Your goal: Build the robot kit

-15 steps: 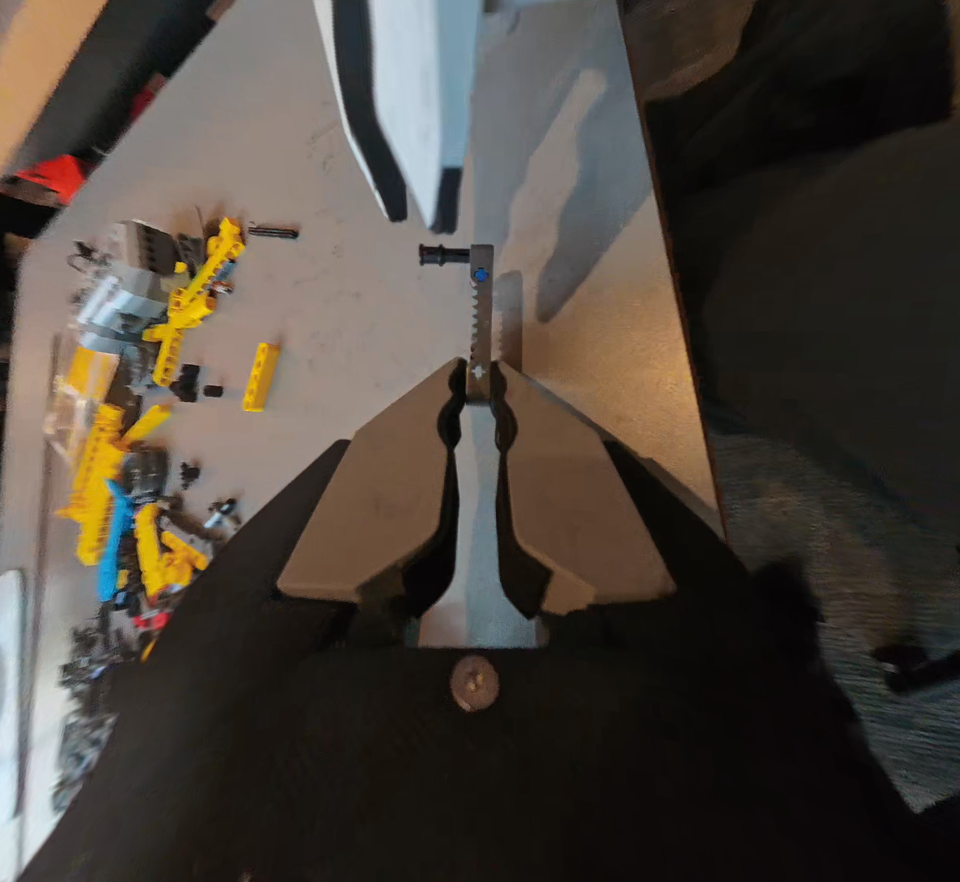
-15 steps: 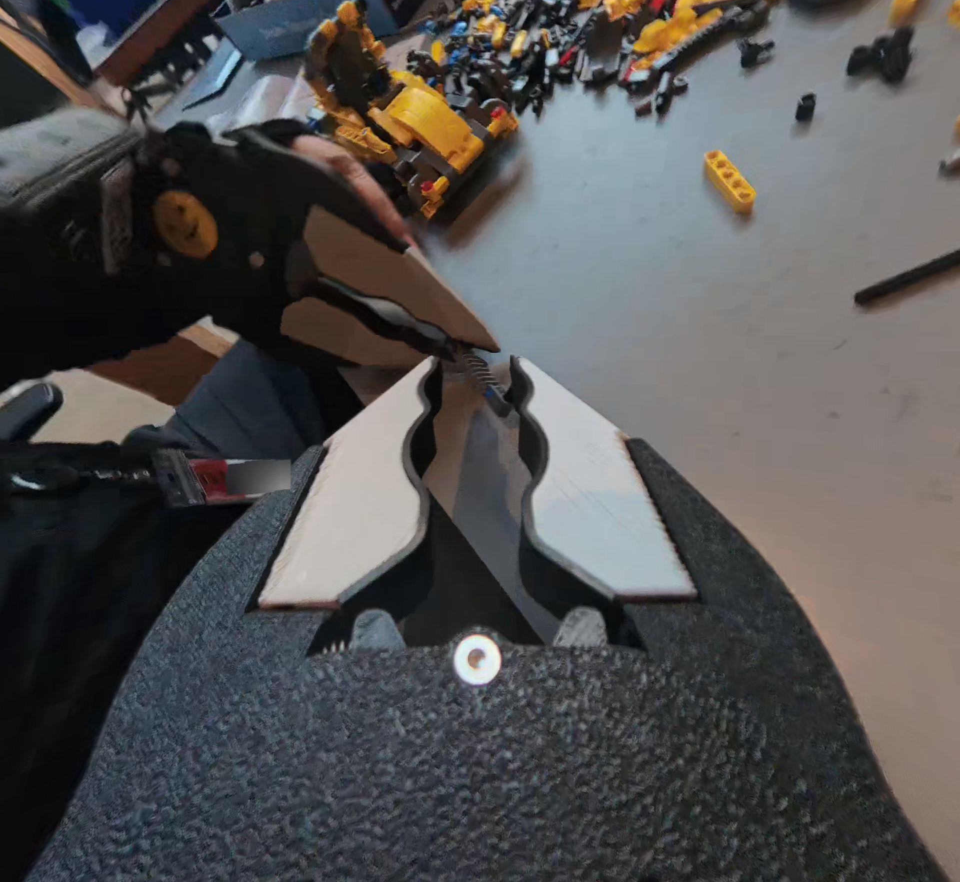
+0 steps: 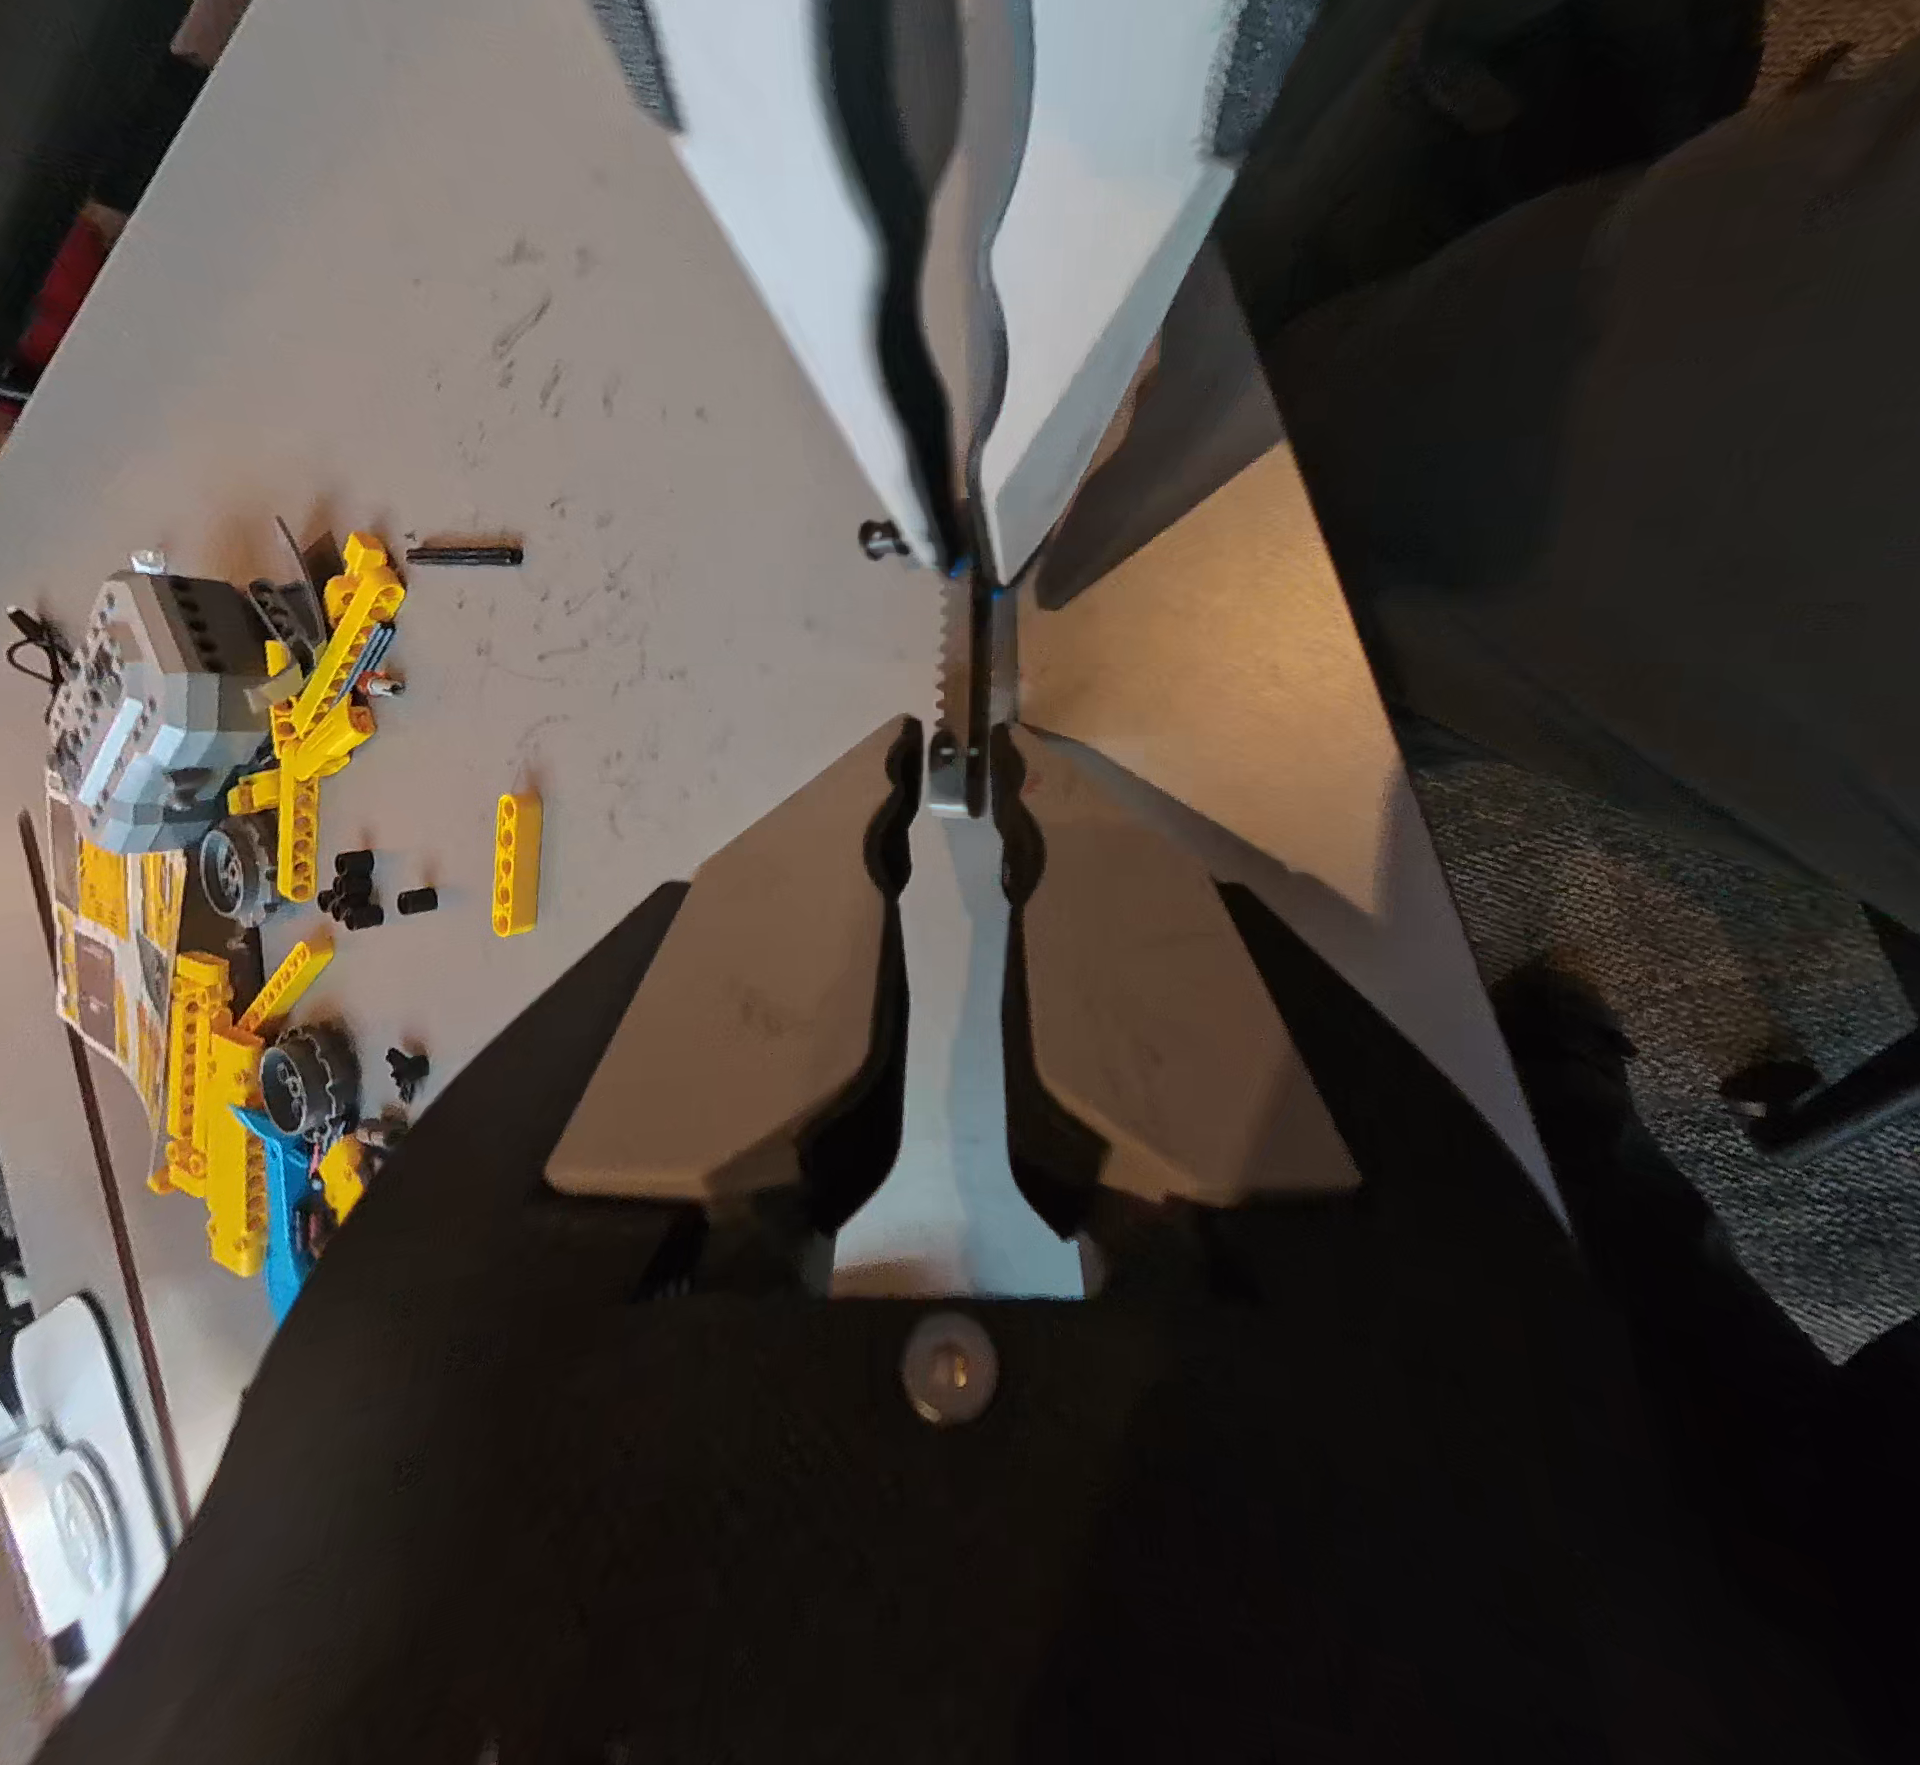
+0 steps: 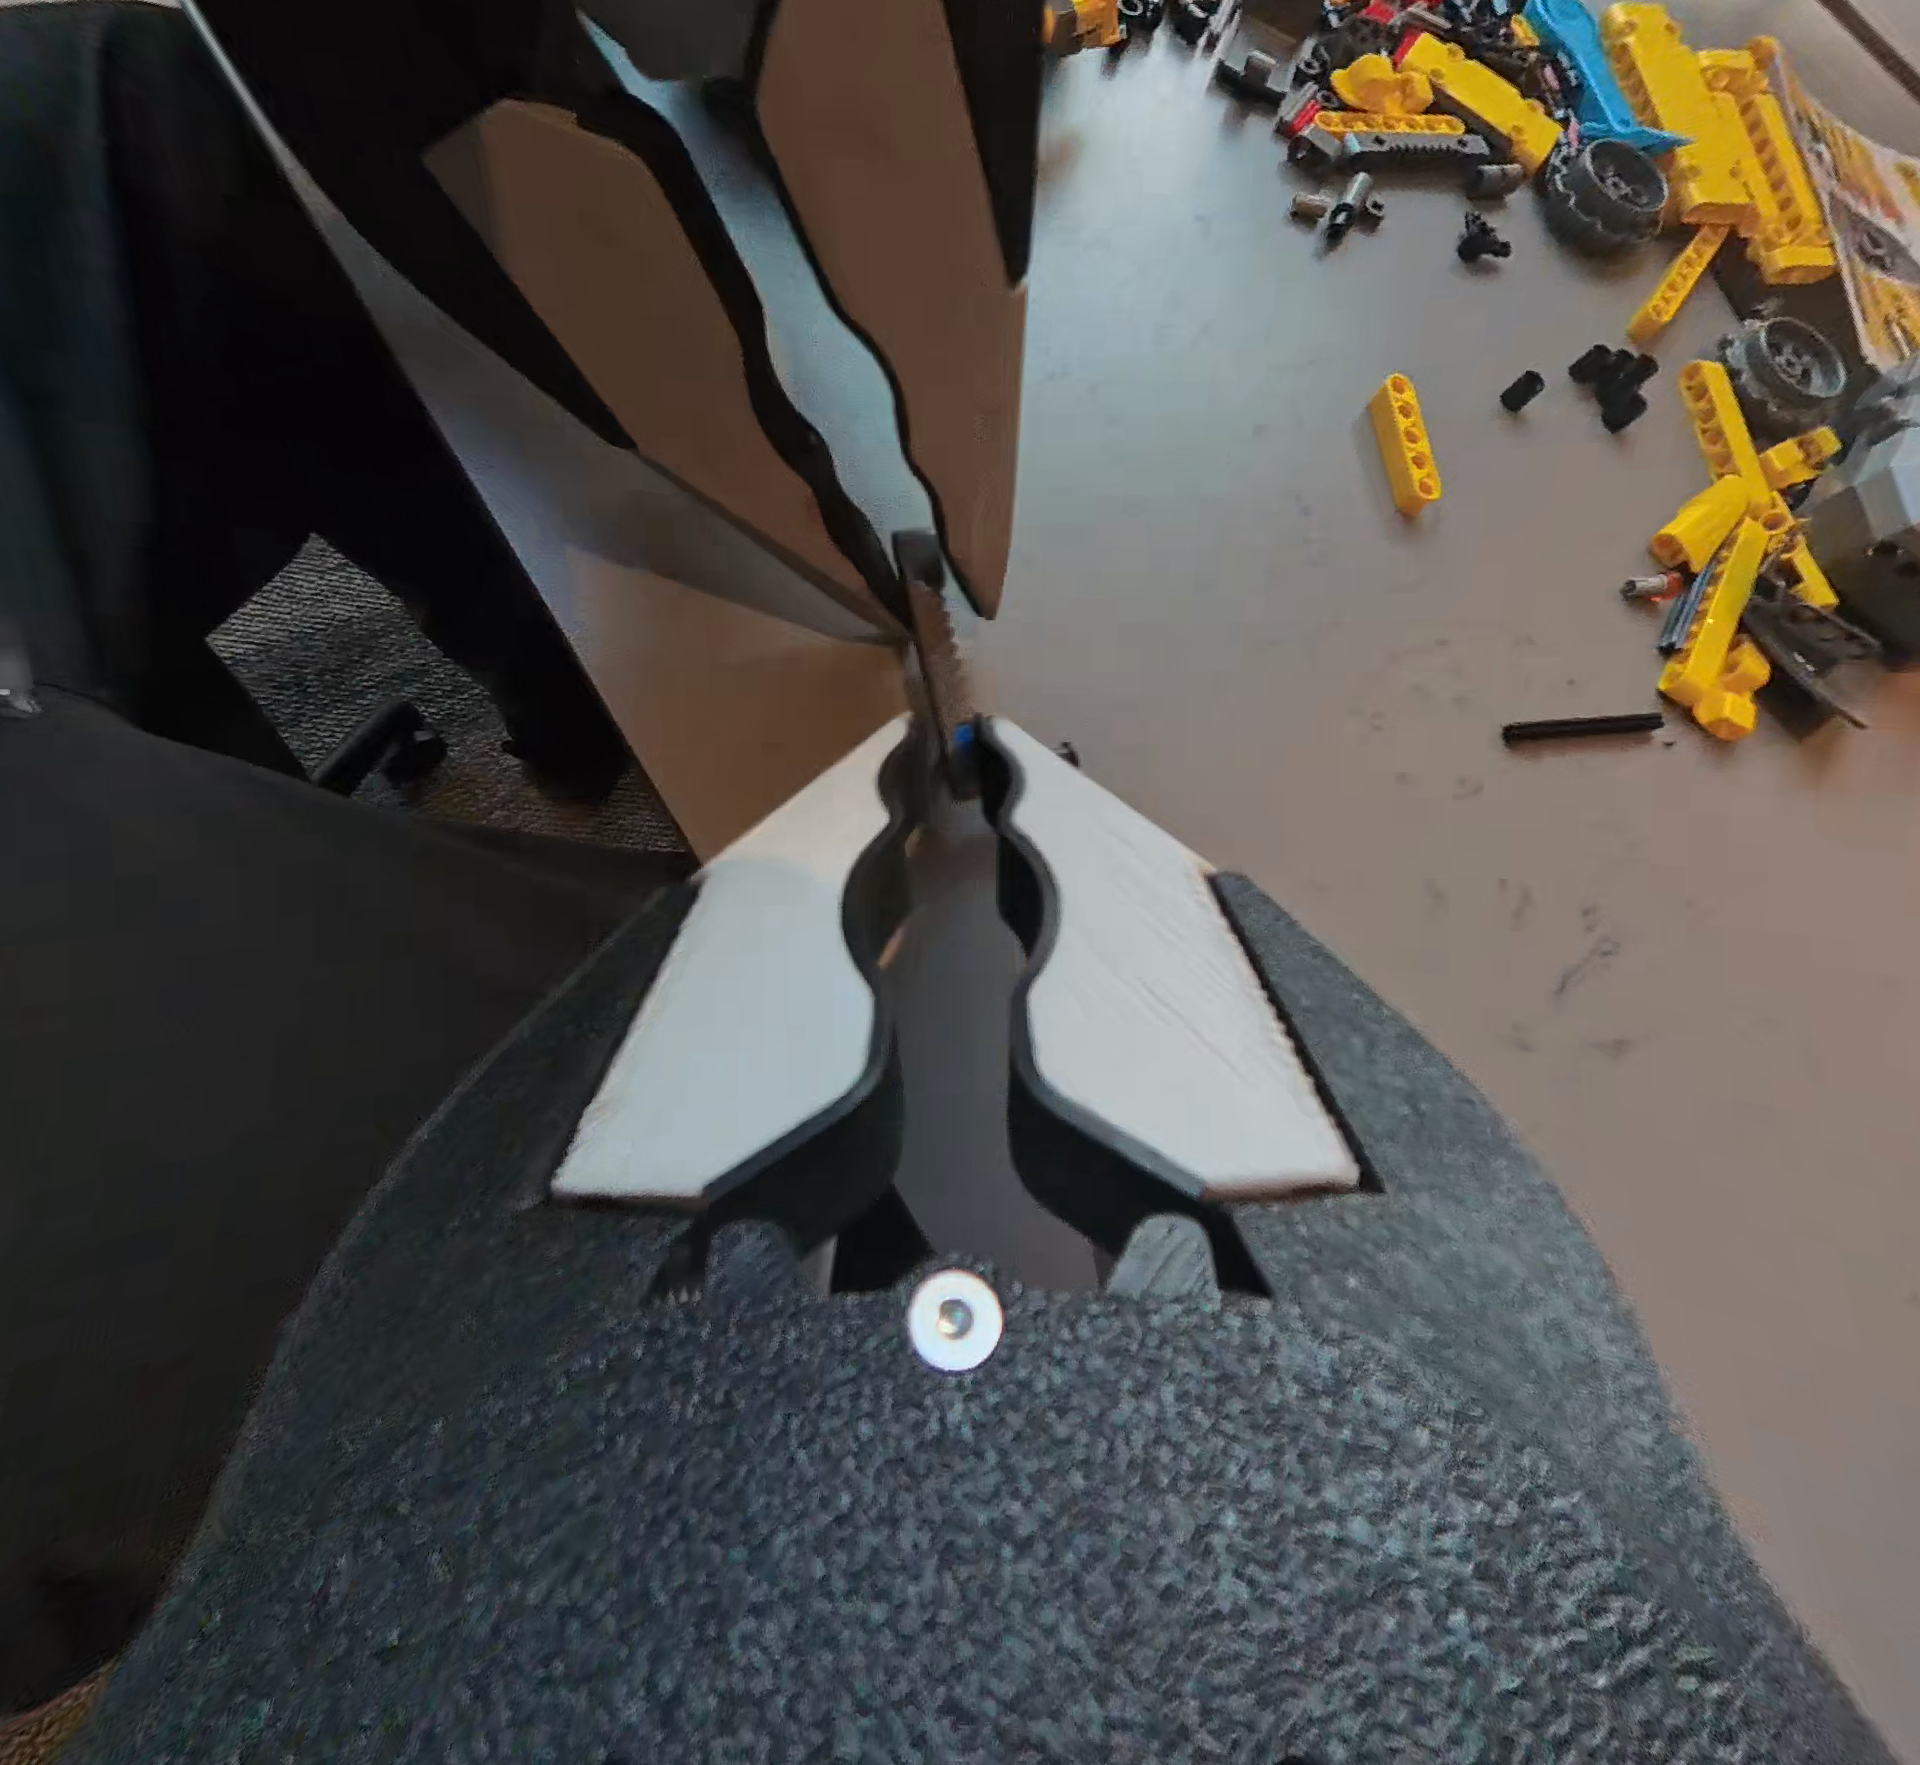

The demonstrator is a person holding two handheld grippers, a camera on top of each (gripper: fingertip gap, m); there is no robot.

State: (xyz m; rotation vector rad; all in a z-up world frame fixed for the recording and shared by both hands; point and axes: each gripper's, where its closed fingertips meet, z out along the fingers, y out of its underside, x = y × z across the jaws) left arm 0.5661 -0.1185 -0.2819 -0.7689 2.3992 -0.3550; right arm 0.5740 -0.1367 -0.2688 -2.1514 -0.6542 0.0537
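Left wrist view: both claws (image 3: 956, 759) clamp toothed rack (image 3: 961, 666)

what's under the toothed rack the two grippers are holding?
Bare table under the rack, near the table's edge. The left gripper and right gripper each pinch one end. The table beneath the fingers is hidden.

Lighting's kinda moody: a warm orange patch glows on the table (image 3: 1195, 676) near its edge while the rest sits in cool, flat light. The gripper bodies nearest each lens go almost pure black, and the far gripper looks motion-smeared. Wide-angle stretch bends everything toward the corners.
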